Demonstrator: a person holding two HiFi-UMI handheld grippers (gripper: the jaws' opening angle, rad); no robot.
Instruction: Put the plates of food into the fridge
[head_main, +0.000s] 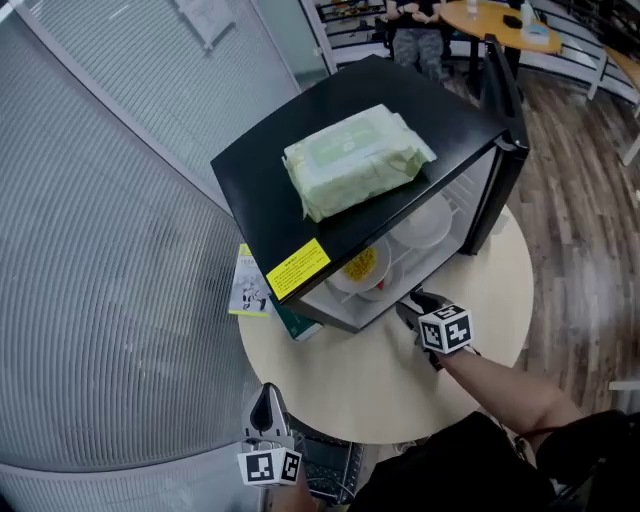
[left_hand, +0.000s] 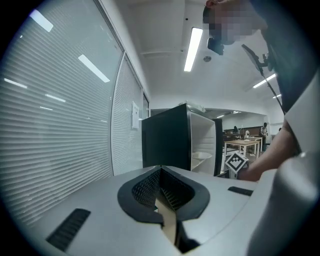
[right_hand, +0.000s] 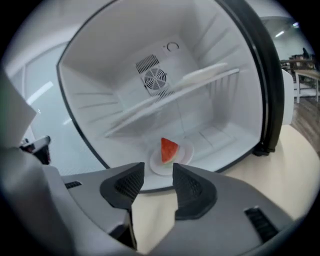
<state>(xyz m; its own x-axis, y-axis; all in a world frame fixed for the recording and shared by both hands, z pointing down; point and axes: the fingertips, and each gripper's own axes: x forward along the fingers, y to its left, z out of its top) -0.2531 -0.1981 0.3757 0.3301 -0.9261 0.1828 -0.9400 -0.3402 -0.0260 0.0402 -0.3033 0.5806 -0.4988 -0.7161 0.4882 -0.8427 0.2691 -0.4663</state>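
A black mini fridge (head_main: 350, 150) stands on a round beige table (head_main: 380, 385) with its door (head_main: 503, 110) swung open. On the fridge floor sits a white plate with a red watermelon wedge (right_hand: 170, 151). Another white plate (right_hand: 202, 75) rests on the shelf above it. In the head view a plate with yellowish food (head_main: 360, 268) shows at the fridge's mouth, and a white plate (head_main: 425, 225) lies further in. My right gripper (right_hand: 159, 172) hangs just outside the opening, open and empty; it also shows in the head view (head_main: 412, 305). My left gripper (head_main: 268, 405) is shut and empty at the table's near edge.
A green-and-white soft pack (head_main: 355, 160) lies on top of the fridge. A booklet (head_main: 250, 285) pokes out from under the fridge's left side. A venetian-blind glass wall (head_main: 110, 250) runs along the left. Wooden floor and another table (head_main: 500, 22) lie beyond.
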